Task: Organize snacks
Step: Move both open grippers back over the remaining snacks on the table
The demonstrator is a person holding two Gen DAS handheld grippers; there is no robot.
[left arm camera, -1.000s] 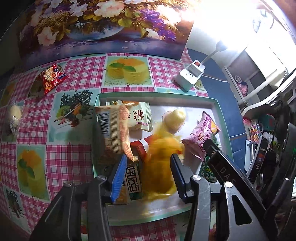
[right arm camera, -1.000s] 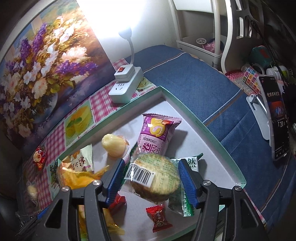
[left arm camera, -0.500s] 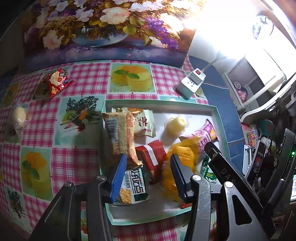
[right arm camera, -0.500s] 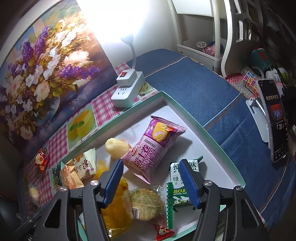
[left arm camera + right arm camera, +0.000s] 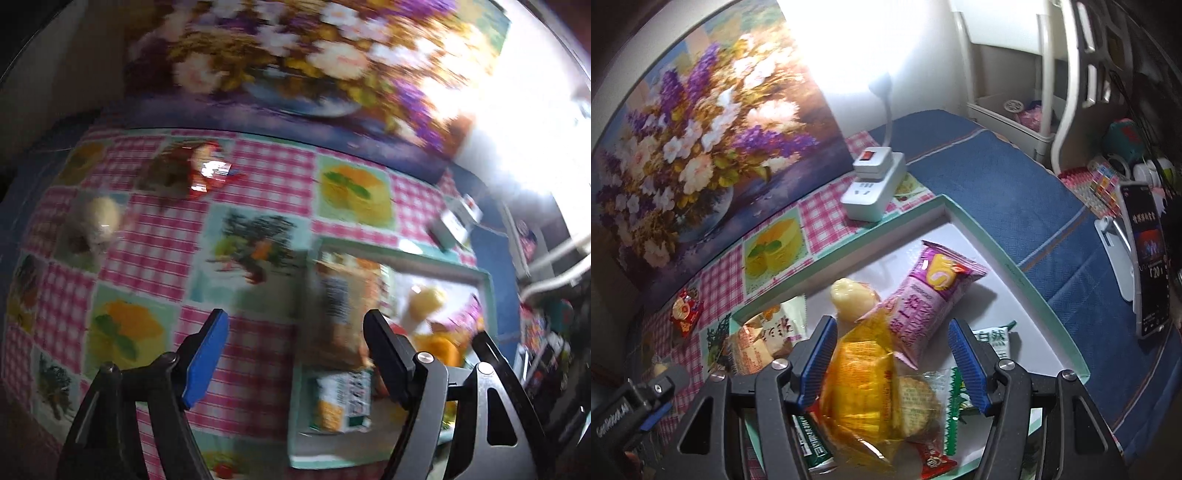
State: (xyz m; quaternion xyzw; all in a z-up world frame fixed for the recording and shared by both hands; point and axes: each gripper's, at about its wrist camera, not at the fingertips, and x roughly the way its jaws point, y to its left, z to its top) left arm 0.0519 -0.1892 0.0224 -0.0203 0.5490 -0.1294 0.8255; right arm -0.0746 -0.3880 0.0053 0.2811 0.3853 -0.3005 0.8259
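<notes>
In the right wrist view my right gripper (image 5: 891, 326) hangs open over the white tray (image 5: 1015, 266). Below it lie a yellow packet (image 5: 860, 384) and a round cracker pack (image 5: 916, 402), neither pressed by the pads. A purple packet (image 5: 927, 295), a pale yellow cake (image 5: 851, 295) and a green packet (image 5: 993, 339) lie further in. The left wrist view is blurred. There my left gripper (image 5: 295, 321) is over the checked cloth left of the tray (image 5: 406, 247), its jaws opening with nothing between them. A red packet (image 5: 207, 173) and a pale round snack (image 5: 98, 218) lie on the cloth.
A flower painting (image 5: 701, 129) leans along the back. A white power strip (image 5: 873, 192) sits just behind the tray. Blue cloth (image 5: 997, 184) covers the right side, where a phone on a stand (image 5: 1145, 258) and small clutter stand.
The yellow packet left my left gripper and now lies in the tray. The left gripper swung left over the cloth and opened wider. The cracker pack dropped from the right gripper's jaws.
</notes>
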